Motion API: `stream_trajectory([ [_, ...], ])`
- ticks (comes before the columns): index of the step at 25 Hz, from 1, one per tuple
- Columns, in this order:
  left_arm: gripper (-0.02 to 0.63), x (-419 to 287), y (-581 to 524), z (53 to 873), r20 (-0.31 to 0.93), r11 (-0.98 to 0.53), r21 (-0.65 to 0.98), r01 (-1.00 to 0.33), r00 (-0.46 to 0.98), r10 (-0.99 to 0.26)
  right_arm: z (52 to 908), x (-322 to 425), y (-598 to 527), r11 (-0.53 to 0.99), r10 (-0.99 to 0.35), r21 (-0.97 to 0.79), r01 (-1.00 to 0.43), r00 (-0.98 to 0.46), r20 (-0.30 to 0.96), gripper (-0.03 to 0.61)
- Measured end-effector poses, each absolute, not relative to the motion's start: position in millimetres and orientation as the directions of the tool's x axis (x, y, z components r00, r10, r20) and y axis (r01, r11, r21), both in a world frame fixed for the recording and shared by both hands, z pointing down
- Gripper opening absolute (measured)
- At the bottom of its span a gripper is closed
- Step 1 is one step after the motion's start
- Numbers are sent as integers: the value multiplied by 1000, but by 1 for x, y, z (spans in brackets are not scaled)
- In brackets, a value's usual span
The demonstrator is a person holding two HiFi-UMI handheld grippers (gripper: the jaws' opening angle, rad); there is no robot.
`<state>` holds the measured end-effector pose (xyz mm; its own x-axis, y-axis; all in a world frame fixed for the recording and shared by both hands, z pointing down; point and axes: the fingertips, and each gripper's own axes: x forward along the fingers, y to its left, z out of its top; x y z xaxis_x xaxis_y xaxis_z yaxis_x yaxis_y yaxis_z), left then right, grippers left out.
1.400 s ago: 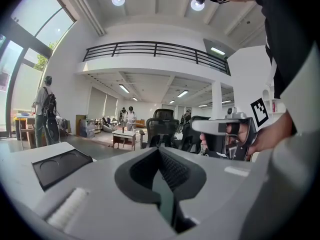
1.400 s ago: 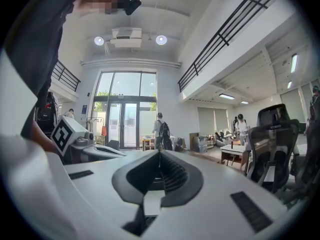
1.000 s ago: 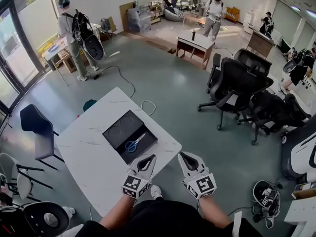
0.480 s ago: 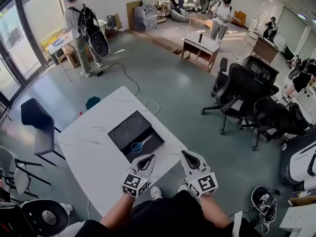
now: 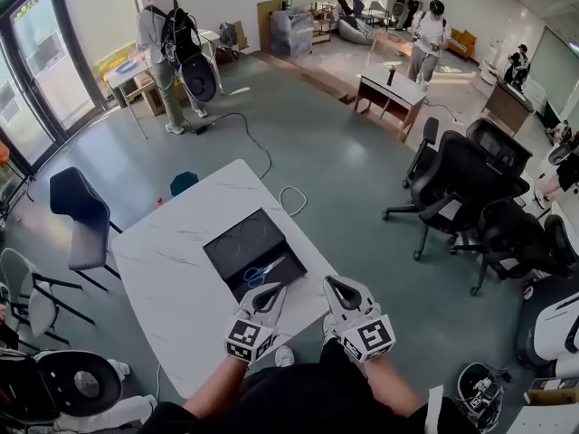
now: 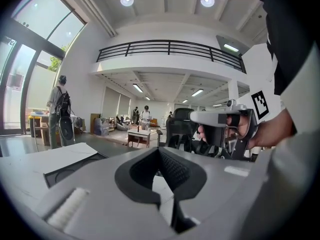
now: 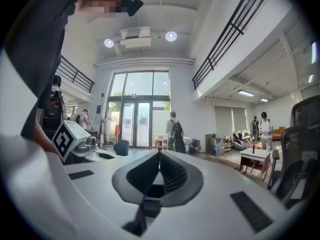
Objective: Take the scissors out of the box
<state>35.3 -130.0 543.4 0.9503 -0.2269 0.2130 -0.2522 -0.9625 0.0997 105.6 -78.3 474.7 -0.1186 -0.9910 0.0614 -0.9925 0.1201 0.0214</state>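
Nearer now, left gripper (image 5: 269, 290) and right gripper (image 5: 336, 284), jaws together, hover just before scissors (image 5: 257, 275) in box (image 5: 237, 240).

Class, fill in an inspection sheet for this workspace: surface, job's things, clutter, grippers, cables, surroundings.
Surface: white marble-look table, bare apart from the box.
Job's things: open black box; blue-handled scissors lying inside.
Clutter: nothing seen.
Grippers: left gripper and right gripper both shut, empty, side by side.
Cables: white coil and black cable on the grey-green floor.
Surroundings: black office chairs, person with backpack.
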Motion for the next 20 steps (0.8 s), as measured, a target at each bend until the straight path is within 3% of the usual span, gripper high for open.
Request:
stream_trajectory([
  [20, 9, 73, -192, 539, 278, -829, 25, -559, 800, -531, 482, 170, -172, 433, -900, -57, -900, -435, 32, 8],
])
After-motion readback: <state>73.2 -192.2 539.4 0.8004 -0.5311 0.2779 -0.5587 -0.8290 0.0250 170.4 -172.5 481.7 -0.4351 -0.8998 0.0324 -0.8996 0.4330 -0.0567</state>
